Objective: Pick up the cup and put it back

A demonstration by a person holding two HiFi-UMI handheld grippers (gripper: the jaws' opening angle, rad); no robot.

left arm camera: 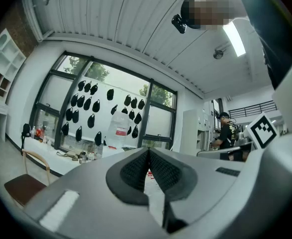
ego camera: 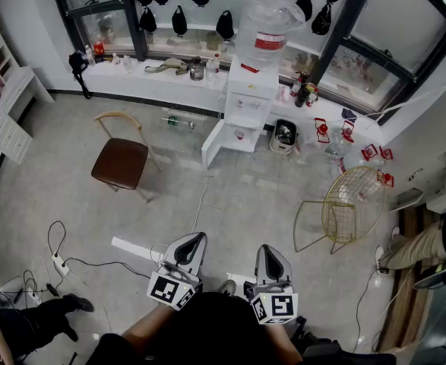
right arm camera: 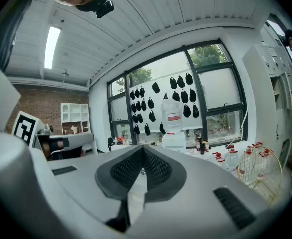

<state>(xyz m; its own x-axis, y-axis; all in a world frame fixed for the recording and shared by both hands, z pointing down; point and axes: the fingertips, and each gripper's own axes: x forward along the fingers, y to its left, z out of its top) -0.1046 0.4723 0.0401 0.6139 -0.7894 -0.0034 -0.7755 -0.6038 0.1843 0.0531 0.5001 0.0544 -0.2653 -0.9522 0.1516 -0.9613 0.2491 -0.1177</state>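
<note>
Left hand-held gripper [ego camera: 195, 239] and right hand-held gripper [ego camera: 272, 249] both clenched, empty; the floor cable [ego camera: 201, 196] at twelve o'clock could trip any step forward.

No print can be read. The bottle [ego camera: 267, 14] wears a red label [ego camera: 270, 42], too small to read. The left cube [ego camera: 173, 289] and right cube [ego camera: 274, 307] bear only black-and-white square markers.

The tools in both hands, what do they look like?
Both the left tool and the right tool have smooth pale grey shells that narrow to a nose lined with dark ribbed pads. Each carries a cube with black-and-white square markers at its back.
</note>
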